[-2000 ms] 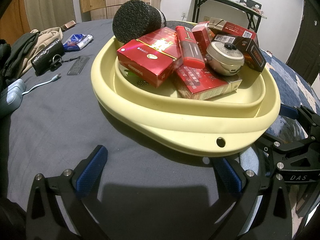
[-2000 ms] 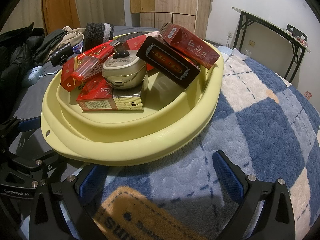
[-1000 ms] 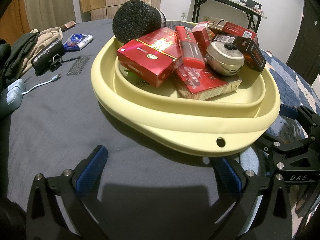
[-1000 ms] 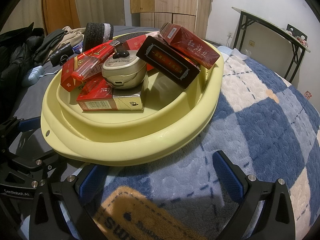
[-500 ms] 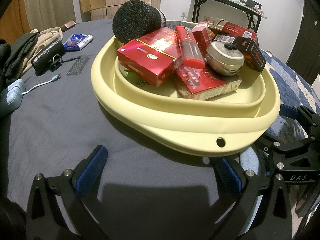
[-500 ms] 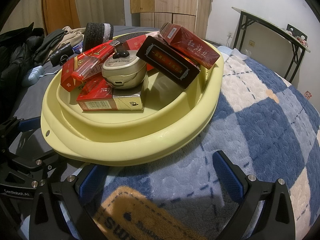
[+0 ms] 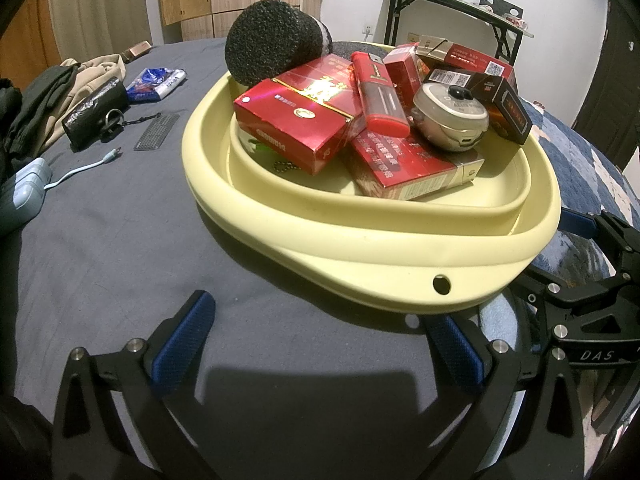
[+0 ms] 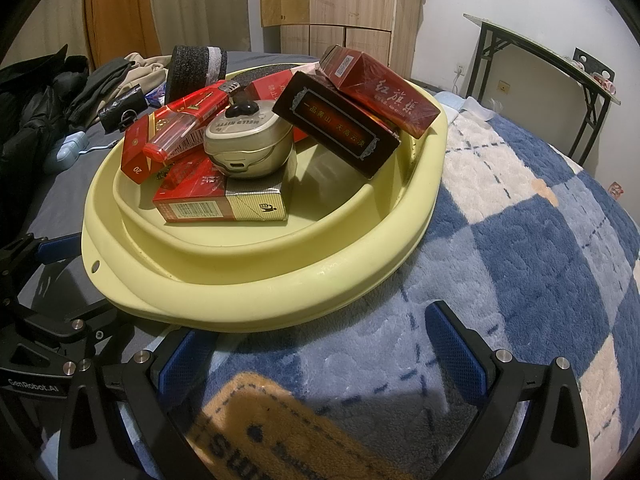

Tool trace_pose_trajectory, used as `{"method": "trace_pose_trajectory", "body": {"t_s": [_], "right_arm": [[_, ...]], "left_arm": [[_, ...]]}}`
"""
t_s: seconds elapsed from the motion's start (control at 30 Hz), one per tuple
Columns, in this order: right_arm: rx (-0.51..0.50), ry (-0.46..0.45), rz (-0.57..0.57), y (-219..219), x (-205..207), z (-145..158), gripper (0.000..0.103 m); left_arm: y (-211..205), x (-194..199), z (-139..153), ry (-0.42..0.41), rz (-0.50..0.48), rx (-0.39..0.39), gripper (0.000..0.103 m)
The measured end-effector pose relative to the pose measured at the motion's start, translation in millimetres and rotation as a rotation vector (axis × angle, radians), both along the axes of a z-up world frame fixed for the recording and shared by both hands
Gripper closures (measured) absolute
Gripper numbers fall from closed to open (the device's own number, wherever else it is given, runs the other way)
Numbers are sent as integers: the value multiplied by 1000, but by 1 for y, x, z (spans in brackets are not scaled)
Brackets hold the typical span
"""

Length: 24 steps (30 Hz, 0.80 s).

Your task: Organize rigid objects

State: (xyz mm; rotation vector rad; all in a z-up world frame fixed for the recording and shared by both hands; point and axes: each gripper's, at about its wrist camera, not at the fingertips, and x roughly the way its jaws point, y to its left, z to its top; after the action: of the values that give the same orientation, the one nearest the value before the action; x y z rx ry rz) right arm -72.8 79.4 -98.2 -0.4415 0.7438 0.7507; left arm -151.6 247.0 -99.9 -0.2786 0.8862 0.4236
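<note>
Both grippers sit spread wide with nothing between their blue pads: the left gripper (image 7: 320, 344) hovers over a grey sheet (image 7: 120, 240), the right gripper (image 8: 320, 344) over a blue-and-white checked blanket (image 8: 520, 264), each just short of the near rim of a pale yellow basin (image 7: 400, 252) that straddles the two fabrics.

Far left on the grey sheet, well apart from the basin, lie a light-blue charger with its cable (image 7: 24, 188), a heap of clothes (image 7: 48, 96), a black pouch (image 7: 94, 112) and a blue-and-white packet (image 7: 156, 84).

Inside the basin, from its left side: a black foam cylinder (image 7: 272, 52) leans on the far-left rim; beside it a large red carton (image 7: 296, 116) rests tilted, with a red lighter (image 7: 378, 94) lying across its right edge. Under both, a red-and-silver cigarette pack (image 7: 404, 164) lies flat on the basin floor, and a round silver case (image 7: 450, 122) with a black bow sits on top of it. Further right, a black box (image 8: 336, 126) with gold lettering leans against the far rim, and a dark red pack (image 8: 380, 90) lies stacked on it. A small bead chain (image 7: 286, 167) peeks out beneath the carton.
</note>
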Motion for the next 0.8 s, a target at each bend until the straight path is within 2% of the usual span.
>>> {"method": "trace_pose_trajectory", "body": {"t_s": [0.8], "right_arm": [[0,0,0,0,0,0,0]], "left_arm": [[0,0,0,0,0,0,0]]}}
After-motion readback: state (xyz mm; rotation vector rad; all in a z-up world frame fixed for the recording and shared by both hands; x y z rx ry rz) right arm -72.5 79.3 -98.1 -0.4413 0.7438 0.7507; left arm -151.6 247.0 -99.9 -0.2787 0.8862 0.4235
